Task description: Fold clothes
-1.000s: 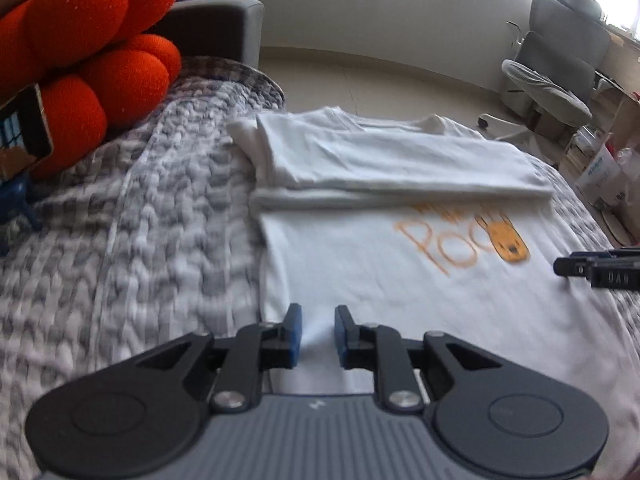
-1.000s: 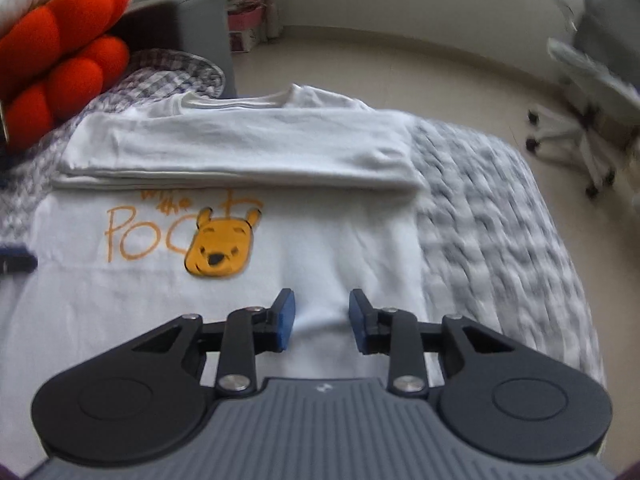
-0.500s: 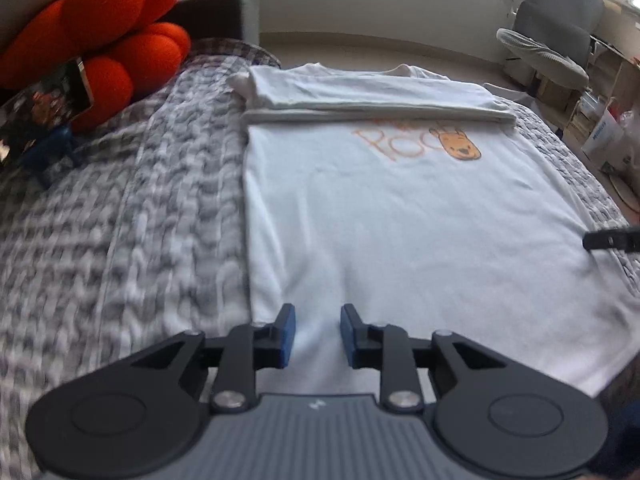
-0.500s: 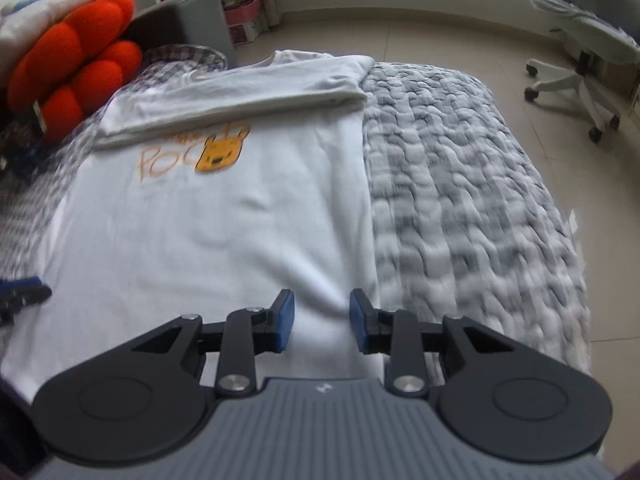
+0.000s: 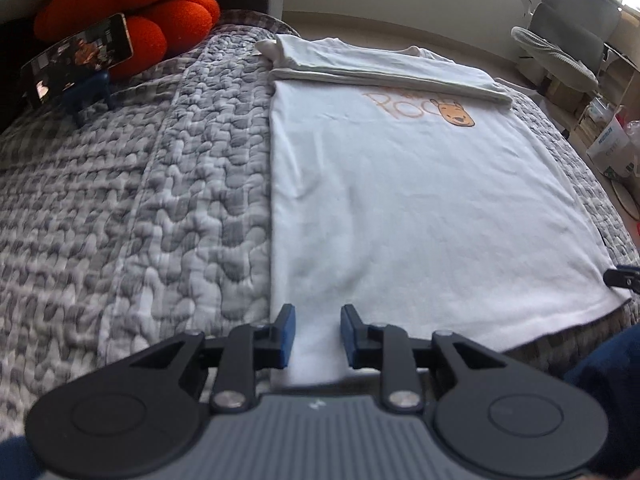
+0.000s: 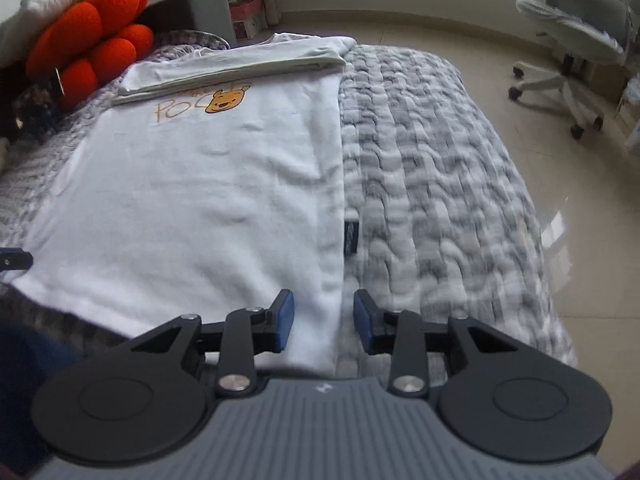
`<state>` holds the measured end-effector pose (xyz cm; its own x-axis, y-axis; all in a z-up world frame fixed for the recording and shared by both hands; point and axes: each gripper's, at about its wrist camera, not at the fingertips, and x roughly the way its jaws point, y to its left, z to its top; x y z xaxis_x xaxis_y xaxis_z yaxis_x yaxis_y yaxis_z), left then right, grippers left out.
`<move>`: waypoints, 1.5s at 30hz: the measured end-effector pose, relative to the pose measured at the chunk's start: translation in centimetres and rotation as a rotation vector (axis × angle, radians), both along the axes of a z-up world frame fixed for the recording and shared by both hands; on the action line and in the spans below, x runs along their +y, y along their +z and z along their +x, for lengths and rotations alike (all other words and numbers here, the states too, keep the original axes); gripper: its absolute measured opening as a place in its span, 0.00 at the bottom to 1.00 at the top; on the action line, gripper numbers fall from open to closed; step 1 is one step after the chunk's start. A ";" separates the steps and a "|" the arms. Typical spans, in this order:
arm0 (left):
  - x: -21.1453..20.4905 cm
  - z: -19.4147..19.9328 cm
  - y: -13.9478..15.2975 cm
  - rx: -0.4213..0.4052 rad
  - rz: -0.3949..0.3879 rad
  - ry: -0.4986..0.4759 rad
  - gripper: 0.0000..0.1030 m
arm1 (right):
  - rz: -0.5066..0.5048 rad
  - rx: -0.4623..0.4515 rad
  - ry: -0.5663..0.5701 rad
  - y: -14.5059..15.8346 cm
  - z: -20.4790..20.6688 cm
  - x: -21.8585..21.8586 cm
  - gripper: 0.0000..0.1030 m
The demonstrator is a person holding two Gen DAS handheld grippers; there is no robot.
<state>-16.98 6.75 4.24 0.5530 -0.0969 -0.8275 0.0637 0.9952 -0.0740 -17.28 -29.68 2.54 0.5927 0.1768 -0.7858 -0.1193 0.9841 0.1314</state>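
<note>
1. Two claws sit at the near hem of a white T-shirt, which lies flat on a grey quilted bed and fills the middle of both views; its far end is doubled over into a folded band in the upper middle of the frame, just above the orange bear print.
2. The left claw is released, jaws apart, over the shirt's near left corner at the bottom centre of its view — nothing is pinched in it.
3. The right claw is likewise released, its jaws straddling the shirt's right edge at the bottom centre, one pad over cloth and one over the quilt.
4. Judging from this, the step in hand looks like taking the two hem corners for a fold toward the band.
5. To do it well, each claw should bite both layers of cloth close to its corner, without catching the quilt beneath.
6. Matching depth on both sides would keep the hem straight — a lopsided pinch risks a skewed crease.
7. A black label pokes out at the right edge; it is best tucked inside.
</note>
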 end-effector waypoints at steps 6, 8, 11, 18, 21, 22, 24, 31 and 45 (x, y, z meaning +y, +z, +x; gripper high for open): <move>1.4 -1.5 0.8 -0.008 -0.024 0.036 0.25 | 0.130 -0.015 -0.057 0.2 -2.1 -3.0 0.36; 2.1 -1.6 0.9 -0.008 -0.057 0.048 0.25 | 0.171 -0.024 -0.073 0.3 -2.7 -3.8 0.36; 3.1 -1.8 1.1 -0.008 -0.108 0.066 0.26 | 0.274 -0.035 -0.100 0.5 -3.3 -5.2 0.36; 4.4 -1.6 0.7 0.010 -0.192 0.096 0.33 | 0.455 -0.045 -0.144 0.9 -3.1 -6.9 0.37; 4.6 -1.5 0.5 0.015 -0.220 0.097 0.35 | 0.472 -0.031 -0.142 0.5 -2.9 -6.9 0.38; 4.6 -1.5 0.4 0.018 -0.227 0.093 0.35 | 0.477 -0.025 -0.141 0.4 -2.9 -6.9 0.38; 4.6 -1.5 0.2 0.028 -0.231 0.093 0.35 | 0.483 -0.010 -0.140 -0.1 -2.8 -6.7 0.38; 3.6 -1.2 -0.4 0.038 -0.195 0.062 0.35 | 0.504 0.011 -0.138 -1.2 -3.1 -6.4 0.35; 4.2 -1.6 2.4 -0.002 -0.184 0.072 0.07 | 0.487 -0.096 -0.185 1.9 -3.8 -5.4 0.08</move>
<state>-18.60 10.97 6.60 0.5655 -0.2067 -0.7984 -0.0069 0.9668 -0.2553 -21.11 -35.12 4.42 0.7139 0.3934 -0.5792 0.0165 0.8176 0.5756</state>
